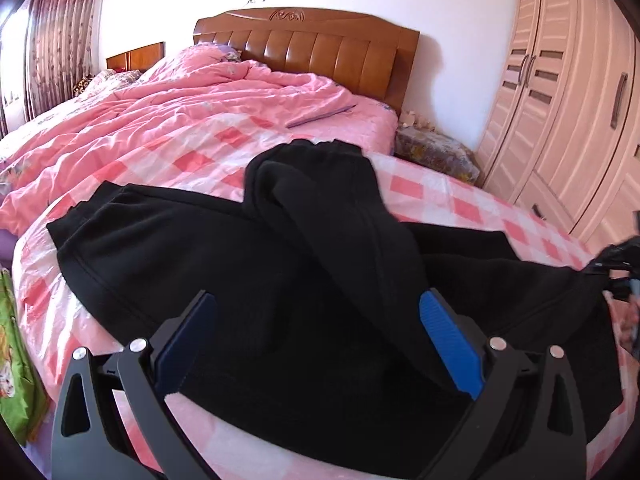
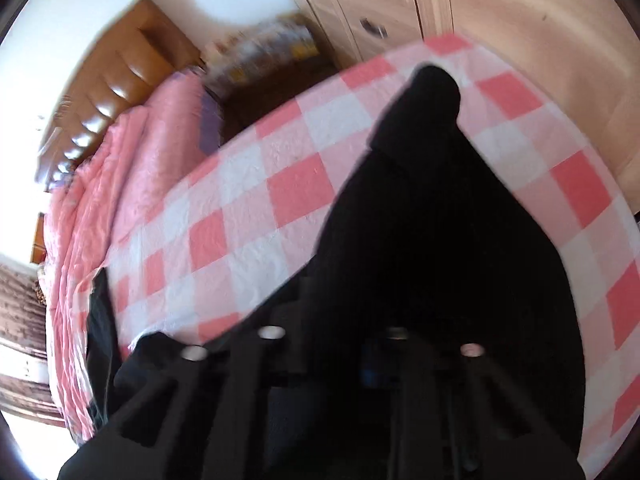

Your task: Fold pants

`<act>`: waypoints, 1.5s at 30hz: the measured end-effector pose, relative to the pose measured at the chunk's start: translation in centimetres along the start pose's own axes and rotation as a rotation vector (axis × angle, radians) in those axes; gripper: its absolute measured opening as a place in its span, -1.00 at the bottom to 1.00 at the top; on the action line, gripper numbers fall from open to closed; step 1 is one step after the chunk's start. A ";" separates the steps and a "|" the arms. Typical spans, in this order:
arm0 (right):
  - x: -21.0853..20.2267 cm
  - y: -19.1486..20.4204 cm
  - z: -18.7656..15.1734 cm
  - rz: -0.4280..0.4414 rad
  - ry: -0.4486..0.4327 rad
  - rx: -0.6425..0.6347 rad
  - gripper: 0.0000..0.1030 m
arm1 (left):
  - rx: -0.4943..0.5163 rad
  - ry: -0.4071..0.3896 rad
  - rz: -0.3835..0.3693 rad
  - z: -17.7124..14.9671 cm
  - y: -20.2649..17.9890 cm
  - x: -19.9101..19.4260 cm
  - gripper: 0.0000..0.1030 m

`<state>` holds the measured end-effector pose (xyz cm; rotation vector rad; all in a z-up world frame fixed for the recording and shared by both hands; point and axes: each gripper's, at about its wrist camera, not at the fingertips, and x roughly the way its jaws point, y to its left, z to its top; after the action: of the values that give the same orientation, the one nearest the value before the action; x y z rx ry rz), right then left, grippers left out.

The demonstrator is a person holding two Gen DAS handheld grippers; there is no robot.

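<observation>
Black pants [image 1: 280, 264] lie spread on a pink-and-white checked sheet [image 1: 224, 148] on the bed. One part of the pants is folded over and rises toward the headboard. My left gripper [image 1: 320, 336] is open, its blue pads on either side of the pants' near fabric, which lies between the jaws. In the right wrist view the pants [image 2: 432, 220] hang or stretch away from my right gripper [image 2: 340, 344]. Its fingers are buried in the black fabric and the view is blurred. The right gripper shows at the right edge of the left wrist view [image 1: 624, 264], at the pants' end.
A pink quilt [image 1: 160, 112] is bunched at the bed's far side below a wooden headboard [image 1: 320, 52]. A nightstand [image 1: 436, 148] and a pale wardrobe [image 1: 568, 100] stand at the right. A green bag [image 1: 16, 360] is at the left edge. A purple object [image 1: 320, 116] lies on the bed.
</observation>
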<state>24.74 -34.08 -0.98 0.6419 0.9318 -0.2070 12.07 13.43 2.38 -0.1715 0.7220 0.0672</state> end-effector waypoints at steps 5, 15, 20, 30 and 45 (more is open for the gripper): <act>-5.3 -1.7 -4.4 0.075 -0.146 -0.059 -0.62 | 0.008 0.065 -0.060 1.0 -1.3 1.3 0.97; -8.3 -2.8 -4.9 0.206 -0.189 -0.071 -0.62 | 0.188 0.348 0.196 6.4 -8.2 12.5 -0.69; -10.3 -3.8 -3.9 0.334 -0.253 -0.050 -0.63 | 0.009 0.092 -0.086 12.5 -4.6 6.5 -0.77; -8.0 -7.7 -13.4 0.312 -0.076 -0.159 -0.63 | -0.148 -0.103 -0.131 4.4 6.8 1.3 -0.76; -7.6 -13.3 -15.7 0.442 0.062 0.075 -0.59 | -0.302 0.036 -0.184 -1.6 9.3 3.5 0.39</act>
<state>3.79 -36.08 -7.21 0.9102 0.8216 0.1733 12.53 22.28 -2.33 -0.5282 0.7268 -0.0029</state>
